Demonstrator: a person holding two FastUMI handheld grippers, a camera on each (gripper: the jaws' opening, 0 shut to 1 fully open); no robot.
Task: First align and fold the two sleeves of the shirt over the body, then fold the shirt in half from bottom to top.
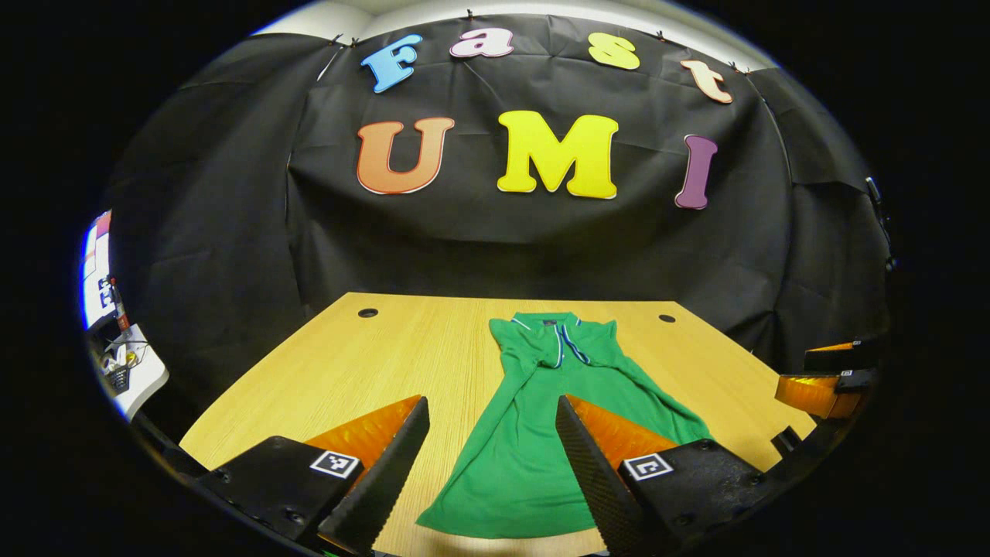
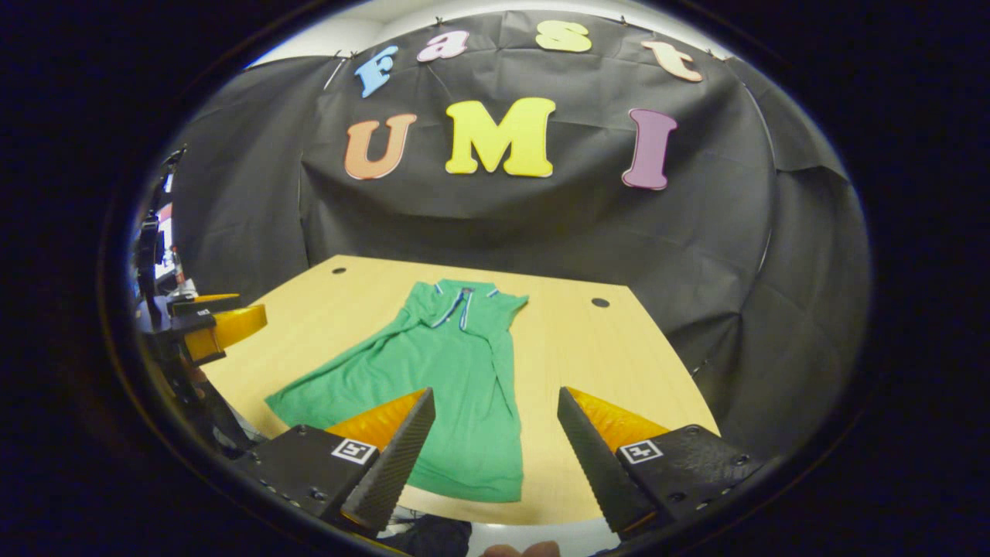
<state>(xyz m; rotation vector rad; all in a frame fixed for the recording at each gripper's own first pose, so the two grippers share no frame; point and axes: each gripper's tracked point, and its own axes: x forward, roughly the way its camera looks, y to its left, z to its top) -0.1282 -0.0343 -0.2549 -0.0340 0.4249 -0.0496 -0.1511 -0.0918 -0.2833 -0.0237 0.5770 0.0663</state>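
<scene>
A green polo shirt (image 1: 541, 410) lies flat on the wooden table (image 1: 371, 363), collar at the far end and hem near me, both sleeves folded in over the body. In the right gripper view the same shirt (image 2: 448, 371) lies left of centre. My left gripper (image 1: 491, 449) is open above the hem, its fingers either side of the lower body, holding nothing. My right gripper (image 2: 495, 441) is open over the hem's right corner. The right gripper (image 1: 831, 379) appears at the right edge of the left gripper view, and the left gripper (image 2: 213, 325) at the left edge of the right gripper view.
The table (image 2: 603, 363) has two round cable holes (image 1: 368, 313) (image 1: 667, 318) near its far edge. Black cloth hangs behind and on both sides. A white shelf with clutter (image 1: 128, 363) stands off the left. A fingertip (image 2: 522, 550) shows at the bottom edge.
</scene>
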